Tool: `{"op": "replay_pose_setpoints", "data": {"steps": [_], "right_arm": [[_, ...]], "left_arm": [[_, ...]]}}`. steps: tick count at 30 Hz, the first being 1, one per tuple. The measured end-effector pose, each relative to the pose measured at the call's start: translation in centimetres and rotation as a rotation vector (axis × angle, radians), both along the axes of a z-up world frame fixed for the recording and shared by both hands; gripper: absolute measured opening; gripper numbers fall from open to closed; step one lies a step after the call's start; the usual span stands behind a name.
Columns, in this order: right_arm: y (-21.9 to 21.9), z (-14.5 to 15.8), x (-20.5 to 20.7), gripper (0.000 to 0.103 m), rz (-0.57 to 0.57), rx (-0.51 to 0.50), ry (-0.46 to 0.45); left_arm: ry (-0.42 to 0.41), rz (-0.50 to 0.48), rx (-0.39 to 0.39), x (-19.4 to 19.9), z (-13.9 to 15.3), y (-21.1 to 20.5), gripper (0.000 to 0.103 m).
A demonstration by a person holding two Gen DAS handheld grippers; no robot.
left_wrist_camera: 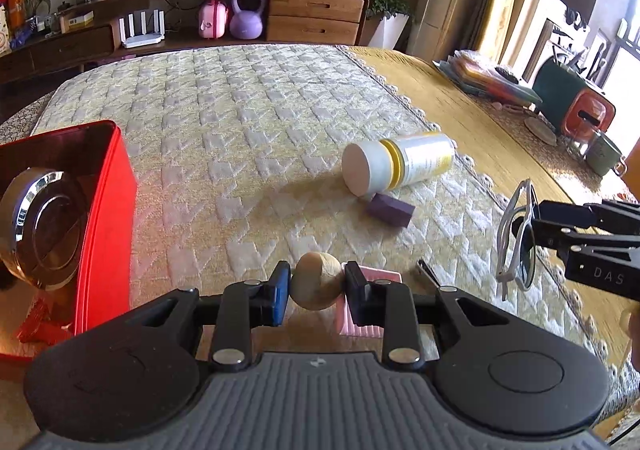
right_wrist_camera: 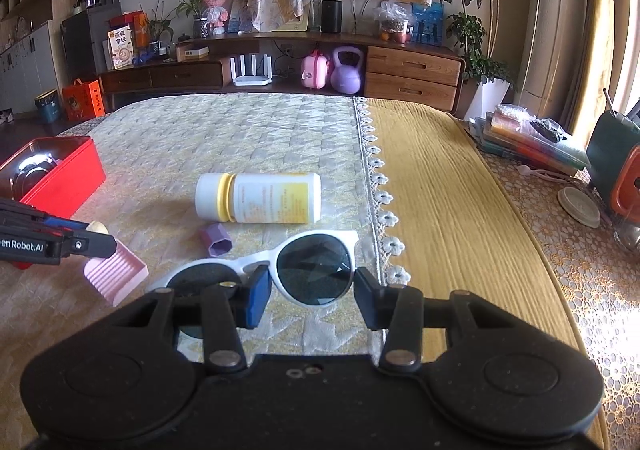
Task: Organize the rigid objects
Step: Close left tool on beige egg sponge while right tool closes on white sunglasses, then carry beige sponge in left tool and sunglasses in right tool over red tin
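My left gripper [left_wrist_camera: 316,286] is shut on a pale wooden ball [left_wrist_camera: 316,282], held just above a pink ridged tray [left_wrist_camera: 370,314]. An open red tin [left_wrist_camera: 106,210] at the left holds a shiny round metal piece [left_wrist_camera: 40,226]. My right gripper [right_wrist_camera: 310,288] is shut on white sunglasses [right_wrist_camera: 316,266], its pads at either side of one dark lens. In the left wrist view the sunglasses [left_wrist_camera: 516,238] hang lifted off the cloth in the right gripper [left_wrist_camera: 538,218]. A white bottle [right_wrist_camera: 260,198] with a yellow band lies on its side beside a purple block [right_wrist_camera: 218,240].
Everything lies on a quilted cream cloth [left_wrist_camera: 240,122] over a yellow cover [right_wrist_camera: 452,210]. At the right stand a stack of books [right_wrist_camera: 528,142], a round coaster [right_wrist_camera: 578,206], a green mug [left_wrist_camera: 604,154] and an orange container [left_wrist_camera: 586,114]. A wooden sideboard [right_wrist_camera: 412,76] runs along the far wall.
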State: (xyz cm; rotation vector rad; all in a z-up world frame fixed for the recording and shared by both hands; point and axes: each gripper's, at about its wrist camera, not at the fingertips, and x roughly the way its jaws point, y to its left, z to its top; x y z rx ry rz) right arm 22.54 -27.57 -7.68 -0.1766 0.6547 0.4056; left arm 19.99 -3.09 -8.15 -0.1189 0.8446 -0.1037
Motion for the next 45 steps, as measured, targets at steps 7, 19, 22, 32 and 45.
{"op": "replay_pose_setpoints", "data": {"steps": [7,19,22,32,45], "right_arm": [[0.2,-0.1,-2.7,0.045,0.023,0.003,0.013],[-0.2,0.3,-4.5,0.045,0.025,0.013,0.007],[-0.2,0.4,-4.6,0.045,0.025,0.011,0.006],[0.2,1.6,-5.6,0.045,0.039,0.01,-0.01],[6.4,5.1,-7.9,0.045,0.176,0.012,-0.042]], "left_arm": [[0.045,-0.01,-0.021,-2.6,-1.0,0.2,0.029],[0.048,-0.03,-0.076,-3.9,-1.3,0.6,0.028],[0.033,-0.018,-0.067,-4.0,-1.1,0.6,0.027],[0.009,0.02,-0.089,-5.1,1.1,2.3,0.026],[-0.046,0.109,-0.063,-8.5,4.9,7.9,0.027]]}}
